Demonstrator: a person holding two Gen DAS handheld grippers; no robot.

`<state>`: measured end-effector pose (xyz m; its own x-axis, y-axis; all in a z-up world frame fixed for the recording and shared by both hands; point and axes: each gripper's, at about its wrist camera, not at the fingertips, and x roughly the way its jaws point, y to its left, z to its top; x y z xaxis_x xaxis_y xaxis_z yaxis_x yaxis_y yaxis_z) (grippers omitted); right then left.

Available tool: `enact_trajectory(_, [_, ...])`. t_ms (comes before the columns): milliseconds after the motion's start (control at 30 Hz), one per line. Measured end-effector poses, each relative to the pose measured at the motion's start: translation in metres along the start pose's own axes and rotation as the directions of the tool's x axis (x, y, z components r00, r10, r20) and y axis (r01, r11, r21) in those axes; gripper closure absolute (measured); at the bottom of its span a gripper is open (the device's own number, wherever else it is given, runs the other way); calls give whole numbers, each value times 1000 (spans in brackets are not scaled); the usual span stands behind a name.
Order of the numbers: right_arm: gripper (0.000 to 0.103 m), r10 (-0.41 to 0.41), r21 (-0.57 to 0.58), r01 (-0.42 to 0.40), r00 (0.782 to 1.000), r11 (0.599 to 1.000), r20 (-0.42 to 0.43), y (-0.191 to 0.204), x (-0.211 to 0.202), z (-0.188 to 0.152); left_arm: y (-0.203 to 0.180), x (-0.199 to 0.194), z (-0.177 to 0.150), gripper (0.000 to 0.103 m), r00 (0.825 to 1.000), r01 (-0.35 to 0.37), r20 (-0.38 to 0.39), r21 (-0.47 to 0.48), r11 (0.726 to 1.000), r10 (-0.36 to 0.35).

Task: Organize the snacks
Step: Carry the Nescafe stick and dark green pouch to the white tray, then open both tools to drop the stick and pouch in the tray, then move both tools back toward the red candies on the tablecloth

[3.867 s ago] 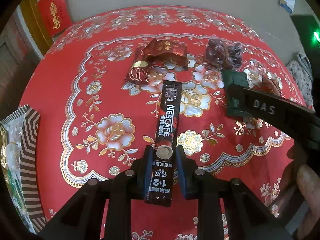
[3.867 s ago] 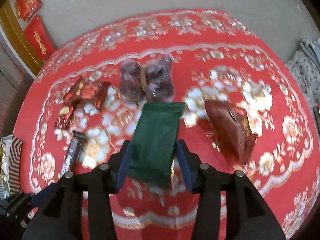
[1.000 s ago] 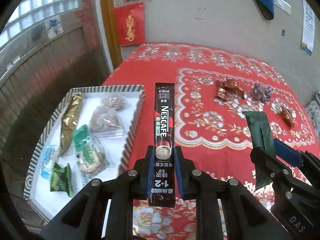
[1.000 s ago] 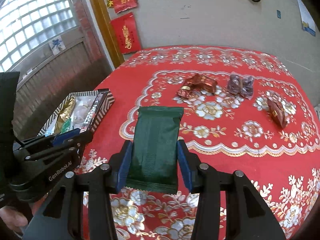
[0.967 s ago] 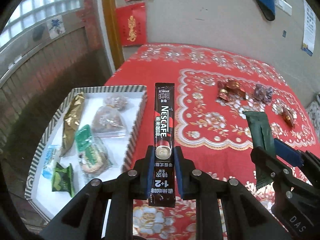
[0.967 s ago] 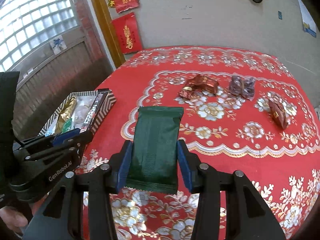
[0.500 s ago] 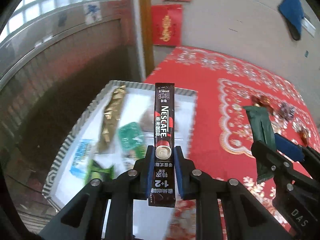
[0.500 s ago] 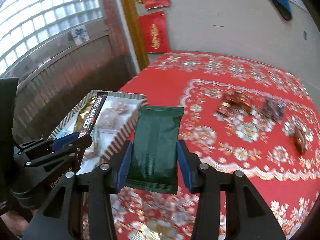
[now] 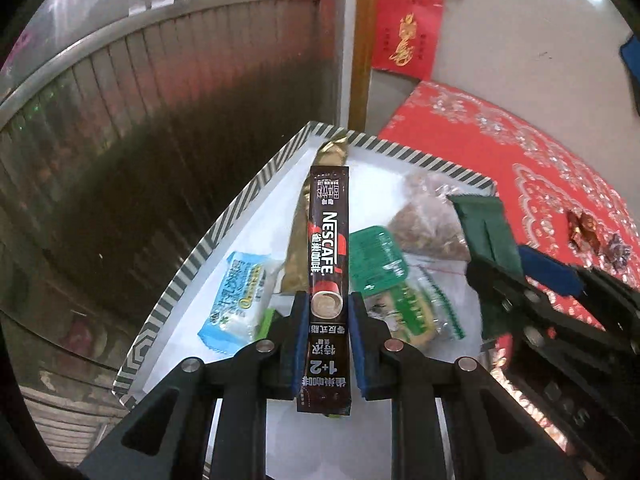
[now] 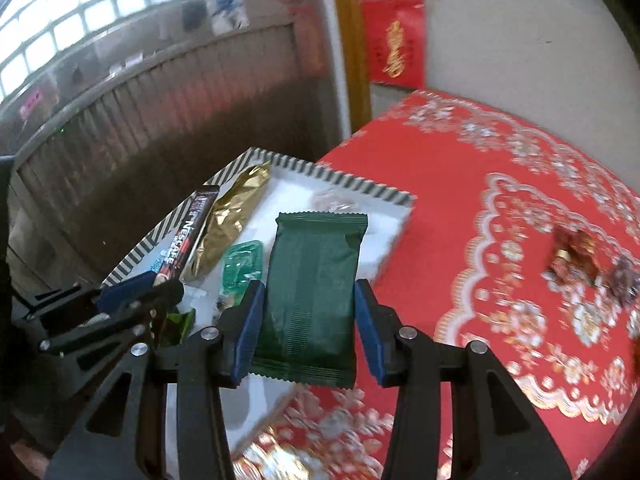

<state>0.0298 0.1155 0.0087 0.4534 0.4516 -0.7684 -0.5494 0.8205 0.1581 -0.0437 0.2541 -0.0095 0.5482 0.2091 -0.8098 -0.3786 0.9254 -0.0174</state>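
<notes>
Nescafe stick [image 9: 327, 264] clamped in left gripper [image 9: 329, 340], green packet [image 10: 312, 300] in right gripper [image 10: 310, 328], both angled down over striped box [image 9: 188, 264]

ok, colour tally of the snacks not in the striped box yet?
Dark brown, Nescafe stick in left gripper: 1
Dark green, dark green packet in right gripper: 1
Red, red-wrapped candy on tablecloth: 1
Purple, purple-wrapped candy on tablecloth: 1
Total: 4 (reddish blur at frame edge not counted)

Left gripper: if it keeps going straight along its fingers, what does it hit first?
Probably the gold packet lying in the striped tray: the left gripper, shut on the Nescafe stick, points down at it. The stick's tip would likely touch first; depth is unclear.
</notes>
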Motion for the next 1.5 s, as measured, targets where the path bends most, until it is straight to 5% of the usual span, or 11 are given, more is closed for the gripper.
enact_trajectory(300, [59, 27, -12, -28, 997, 1000, -67, 12, 45, 4, 12, 11, -6, 83, 999, -27, -20, -16, 1000, 27])
enact_trajectory(667, [54, 62, 27, -60, 995, 998, -83, 13, 44, -2, 14, 15, -8, 76, 995, -99, -17, -26, 995, 99])
enact_trajectory(933, [54, 44, 50, -43, 999, 998, -14, 9, 20, 1, 24, 1, -3, 29, 989, -133, 51, -71, 988, 137])
enact_trajectory(1200, [53, 24, 60, -24, 1000, 998, 10, -3, -7, -12, 5, -17, -1, 26, 986, -134, 99, -46, 990, 138])
enact_trajectory(1500, [53, -39, 148, 33, 999, 988, 33, -53, -49, -43, -53, -32, 0, 23, 992, -45, 123, 25, 999, 42])
